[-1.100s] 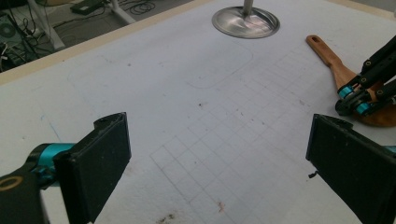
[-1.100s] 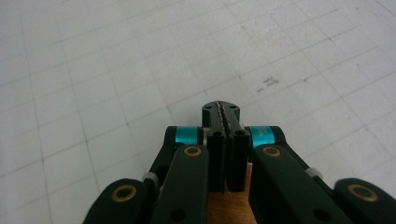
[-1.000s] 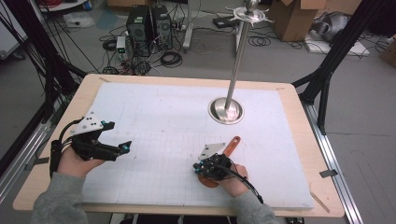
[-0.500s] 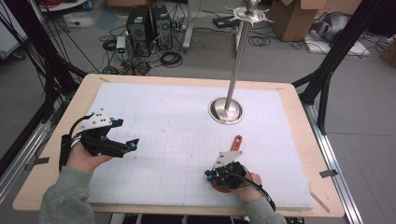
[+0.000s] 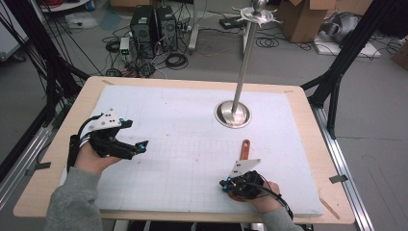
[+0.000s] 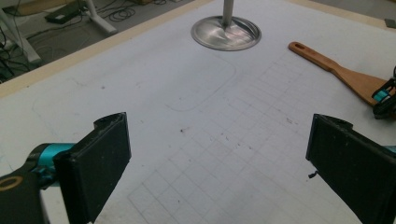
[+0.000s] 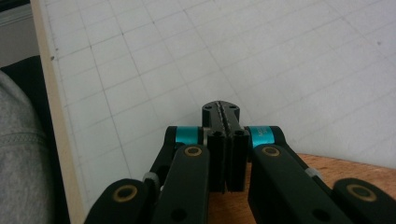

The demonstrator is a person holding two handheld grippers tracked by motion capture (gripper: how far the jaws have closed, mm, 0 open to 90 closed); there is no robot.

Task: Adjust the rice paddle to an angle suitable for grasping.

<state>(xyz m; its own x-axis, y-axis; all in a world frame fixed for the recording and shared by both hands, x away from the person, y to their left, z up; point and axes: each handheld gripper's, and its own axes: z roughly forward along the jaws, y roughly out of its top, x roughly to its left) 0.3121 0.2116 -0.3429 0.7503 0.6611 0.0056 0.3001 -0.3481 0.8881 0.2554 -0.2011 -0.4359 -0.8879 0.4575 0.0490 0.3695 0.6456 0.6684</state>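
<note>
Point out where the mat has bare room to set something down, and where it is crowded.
Bare room: the mat's middle, between the left hand-held gripper and the stand base, plus the far-left stretch behind that gripper. Crowded: the near-right corner, where the right hand-held gripper sits over the wooden spatula, just in front of the stand base.

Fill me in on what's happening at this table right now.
A person sits at the white gridded table with a gripper in each hand. The right gripper, jaws pressed shut with nothing visible between them, sits over the blade of a wooden spatula near the table's front edge. The left gripper hangs open above bare table, holding nothing. A metal stand stands behind the spatula.
</note>
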